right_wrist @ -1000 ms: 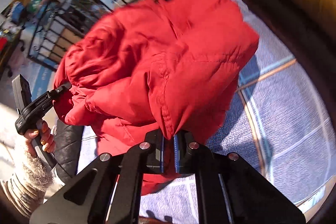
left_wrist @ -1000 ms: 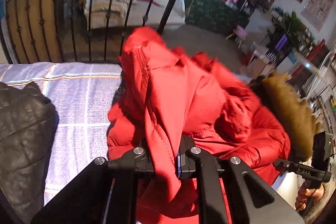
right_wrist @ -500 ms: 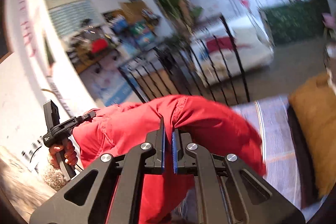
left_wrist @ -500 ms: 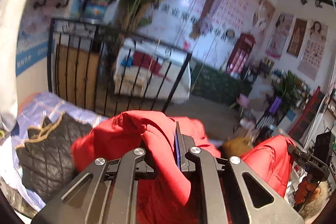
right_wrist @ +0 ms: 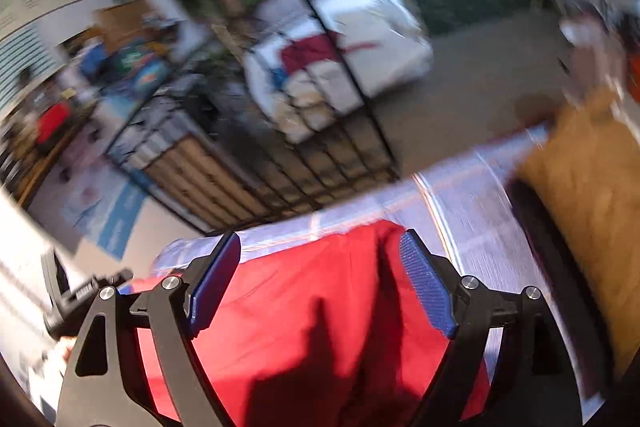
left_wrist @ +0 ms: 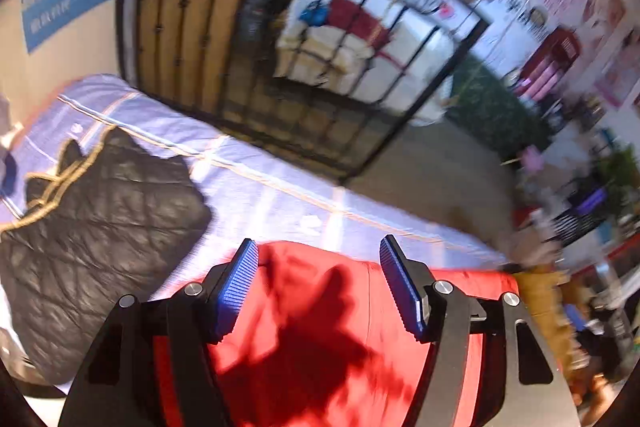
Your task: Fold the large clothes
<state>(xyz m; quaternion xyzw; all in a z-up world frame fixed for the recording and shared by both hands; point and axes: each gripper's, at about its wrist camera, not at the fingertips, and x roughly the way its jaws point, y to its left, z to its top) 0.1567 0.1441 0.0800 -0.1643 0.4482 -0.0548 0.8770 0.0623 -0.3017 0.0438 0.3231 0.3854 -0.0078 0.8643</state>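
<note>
A wide bed covered by a pale lavender sheet with thin orange and white check lines (left_wrist: 256, 195) fills the lower half of both wrist views, and a black wrought-iron footboard with vertical bars (left_wrist: 280, 99) stands along its far edge. On that sheet lies the large bright red padded jacket (left_wrist: 320, 339), spread fairly flat below both tools, its far edge running across the bed and dark shadows of the tools falling on its cloth. To the jacket's left in the left wrist view rests a black quilted garment with tan piping (left_wrist: 100, 227), near the red cloth but not clearly touching it. To the right in the right wrist view sits a mustard-yellow cushion (right_wrist: 588, 195) at the bed's edge, with a dark band just beside it. The left gripper (left_wrist: 318, 285) hangs above the red jacket with its 2 blue ribbed pads (left_wrist: 240, 279) spread apart; its jaws are opening, released, and the cloth shows between them only from below, with no pad pressing on it. The right gripper (right_wrist: 320, 285) is likewise let go, its jaws opening and its blue pads (right_wrist: 424, 287) standing wide over the jacket without pinching it. The background is blurred.
</note>
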